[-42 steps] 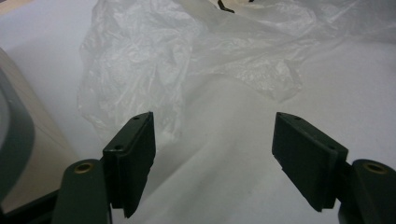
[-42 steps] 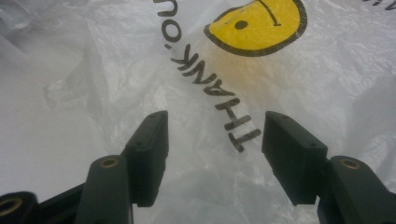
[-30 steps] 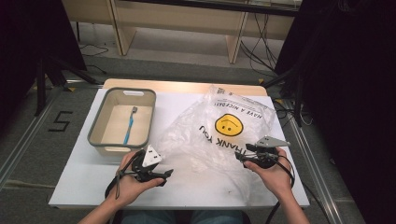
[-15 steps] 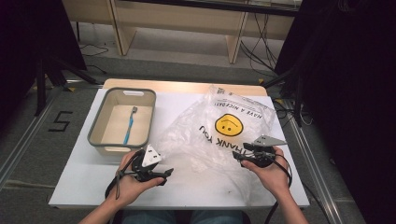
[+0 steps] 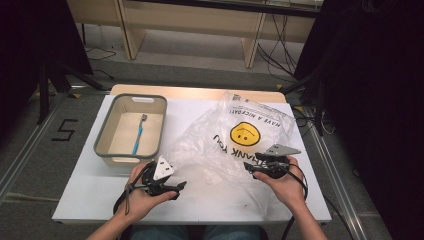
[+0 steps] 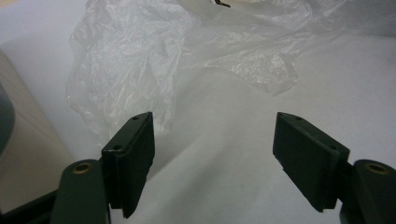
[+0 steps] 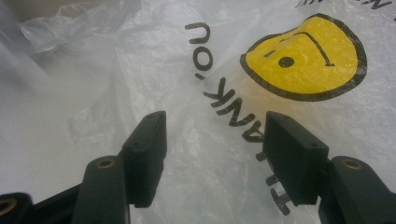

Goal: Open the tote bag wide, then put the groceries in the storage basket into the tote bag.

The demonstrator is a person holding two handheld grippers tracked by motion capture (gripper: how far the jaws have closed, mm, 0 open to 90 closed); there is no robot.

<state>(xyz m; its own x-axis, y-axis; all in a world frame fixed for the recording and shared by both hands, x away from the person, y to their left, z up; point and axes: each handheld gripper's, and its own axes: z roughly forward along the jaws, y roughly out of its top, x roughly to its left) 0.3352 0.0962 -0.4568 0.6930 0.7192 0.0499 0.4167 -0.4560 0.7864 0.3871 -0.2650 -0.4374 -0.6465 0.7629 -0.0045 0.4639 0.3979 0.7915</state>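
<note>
Plastic bag (image 5: pixel 235 145) lies between the gaping left hand-held gripper (image 5: pixel 175 187) and right hand-held gripper (image 5: pixel 248 167), under its parted jaws.

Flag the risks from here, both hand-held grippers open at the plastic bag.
1. The plastic bag is thin and crumpled; the right hand-held gripper, open over its printed face, may pinch both layers and keep it from opening.
2. The left hand-held gripper stands open over bare table beside the bag's edge; closing there likely grabs nothing.
3. Pulling could drag the bag against the bin holding the toothbrush.
</note>
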